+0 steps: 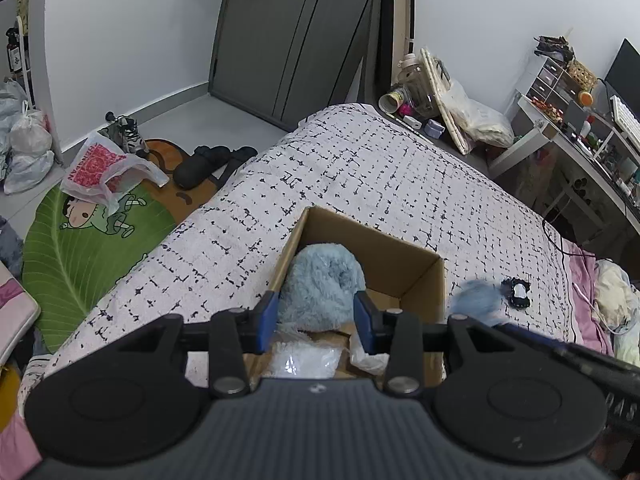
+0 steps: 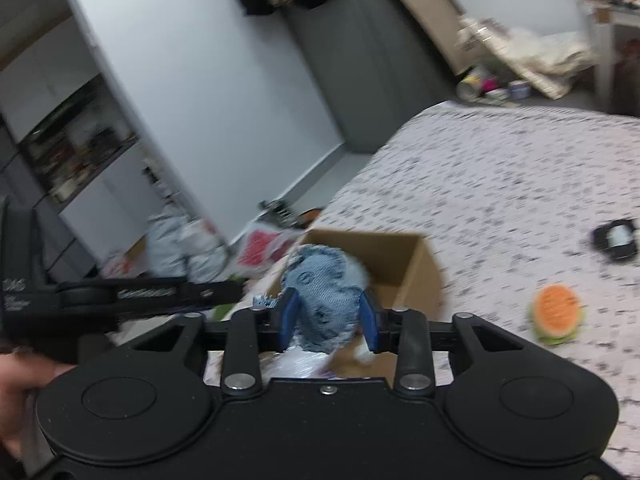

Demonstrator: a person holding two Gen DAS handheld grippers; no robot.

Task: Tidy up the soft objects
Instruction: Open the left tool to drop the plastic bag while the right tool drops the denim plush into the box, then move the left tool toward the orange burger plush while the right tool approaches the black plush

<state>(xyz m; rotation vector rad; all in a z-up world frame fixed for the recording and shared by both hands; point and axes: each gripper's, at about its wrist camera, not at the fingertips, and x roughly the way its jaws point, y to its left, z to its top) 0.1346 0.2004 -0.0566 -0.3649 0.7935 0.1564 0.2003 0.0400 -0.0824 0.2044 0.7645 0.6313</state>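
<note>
Over the cardboard box (image 1: 404,268), left gripper (image 1: 317,316) clasps a blue plush (image 1: 320,280); right gripper (image 2: 330,318) holds a denim piece (image 2: 324,288).

Plastic bag (image 1: 105,168) on the floor: red print with letters along one edge, too distorted to read for certain.
Right gripper's side (image 1: 622,410), left wrist view: pale embossed characters, partly cut off, unreadable.
Left gripper's arm (image 2: 146,293), right wrist view: white lettering, blurred, unreadable.
</note>
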